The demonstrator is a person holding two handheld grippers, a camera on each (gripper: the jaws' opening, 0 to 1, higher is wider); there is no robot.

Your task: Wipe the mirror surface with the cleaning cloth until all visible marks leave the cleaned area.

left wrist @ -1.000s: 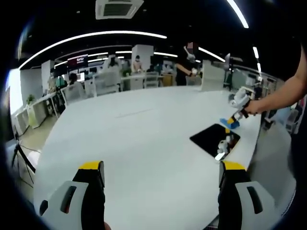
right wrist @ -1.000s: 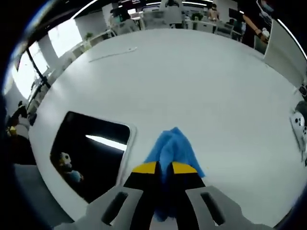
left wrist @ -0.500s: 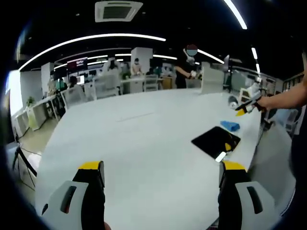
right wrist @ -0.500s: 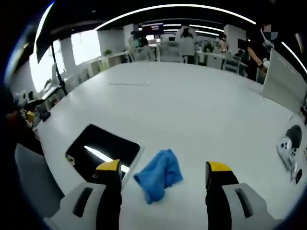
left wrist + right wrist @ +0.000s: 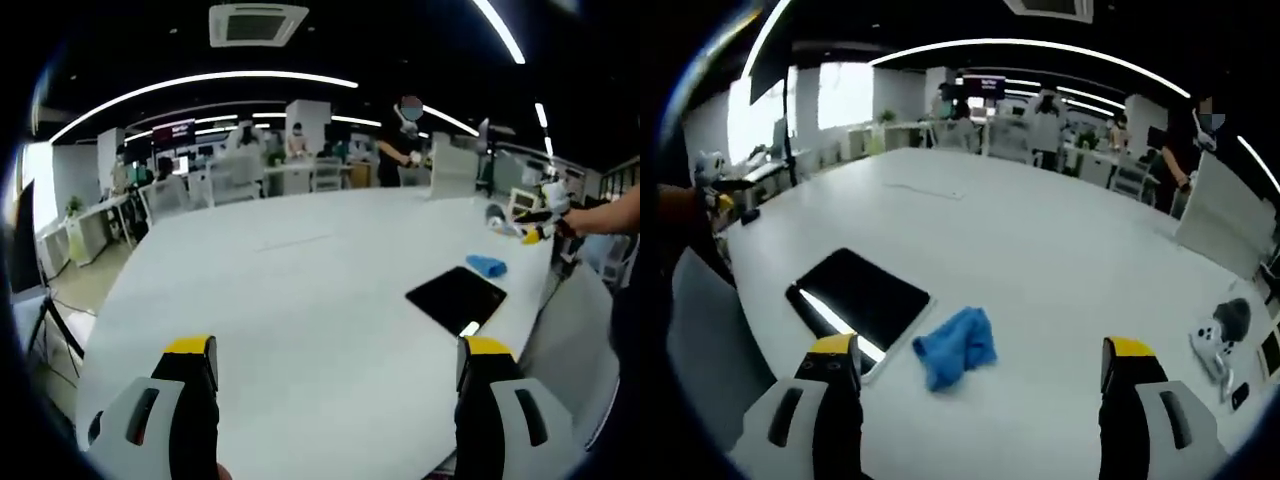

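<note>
A second ago the right gripper [image 5: 980, 365] was clamped on the blue cleaning cloth [image 5: 955, 346], jaws closed around it just beside the mirror [image 5: 858, 296]. Half a second ago the jaws had already spread and the cloth lay free on the white surface [image 5: 1040, 240]. Now the jaws stand wider still, and the right gripper has drawn back and risen from the cloth, which lies crumpled by the mirror's corner.

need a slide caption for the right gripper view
Open right gripper above a white table, with a crumpled blue cloth lying beside a dark mirror.
</note>
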